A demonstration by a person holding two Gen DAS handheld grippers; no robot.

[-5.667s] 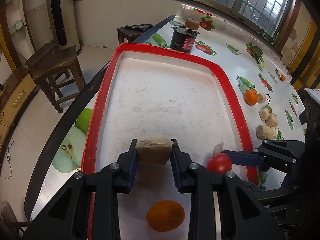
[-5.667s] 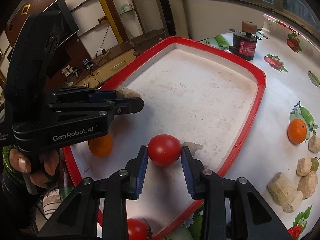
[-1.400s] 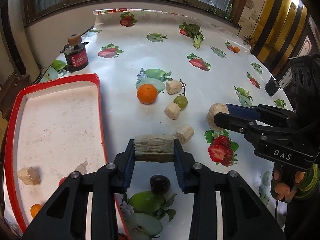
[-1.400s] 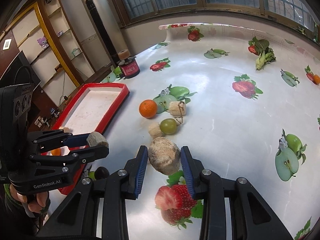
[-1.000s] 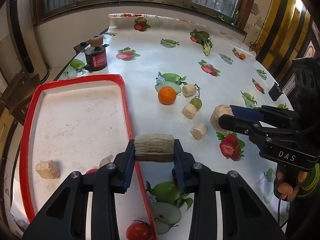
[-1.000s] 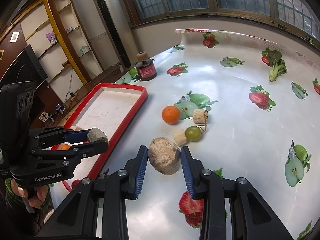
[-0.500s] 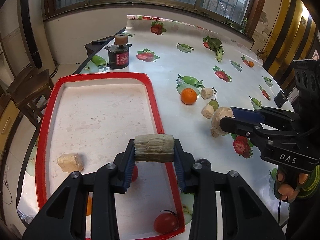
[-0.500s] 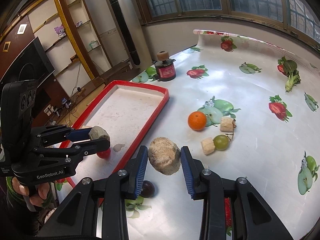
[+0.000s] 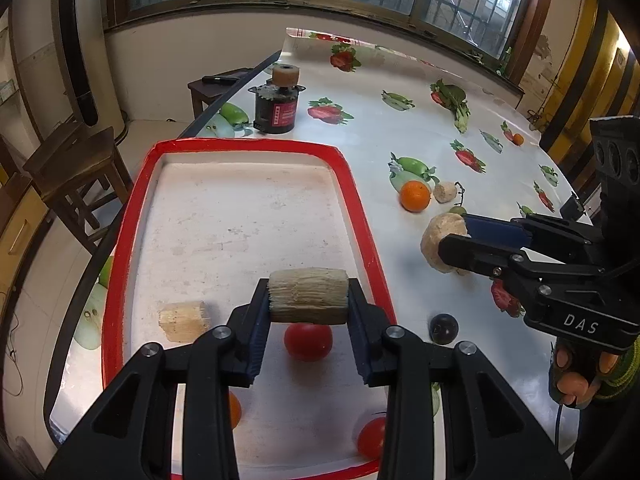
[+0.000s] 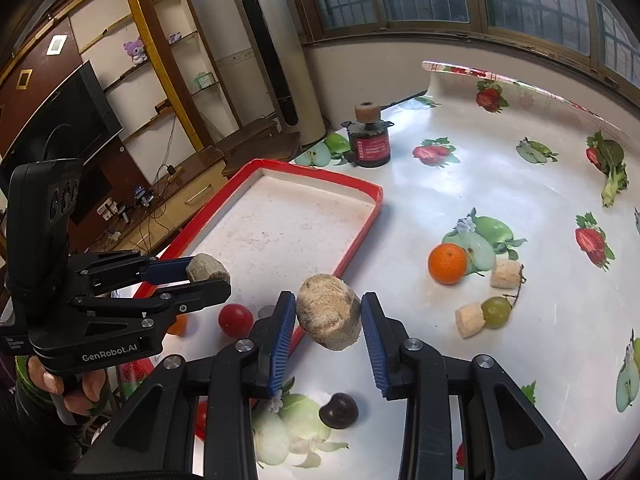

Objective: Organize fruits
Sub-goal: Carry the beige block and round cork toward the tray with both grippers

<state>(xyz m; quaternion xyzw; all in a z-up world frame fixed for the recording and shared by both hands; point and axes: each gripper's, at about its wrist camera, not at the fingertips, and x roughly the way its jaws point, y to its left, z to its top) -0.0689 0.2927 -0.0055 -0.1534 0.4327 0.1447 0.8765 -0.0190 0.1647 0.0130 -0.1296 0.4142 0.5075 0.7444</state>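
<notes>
Item, carry-to-tray step. Red tray [image 9: 120, 264] on counter [image 9: 400, 128]: holds a beige chunk [image 9: 183, 320], tomato [image 9: 308, 342], second tomato [image 9: 370, 442] and part-hidden orange. Left gripper [image 9: 308, 300]: fingers clamped on ridged beige cylinder [image 9: 308, 294], held above tray's near end. Right gripper [image 10: 329, 322]: fingers clamped on rounded beige lump [image 10: 328, 310], held over tray's edge. Remaining on counter: loose orange [image 10: 447, 263], grape [image 10: 496, 312], dark plum [image 10: 338, 410]. Next, by judgement: lower each piece onto bare tray floor, then release.

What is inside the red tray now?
Inside the red tray lie a beige chunk and two tomatoes. The left gripper partly covers an orange; more may be hidden under it.
</notes>
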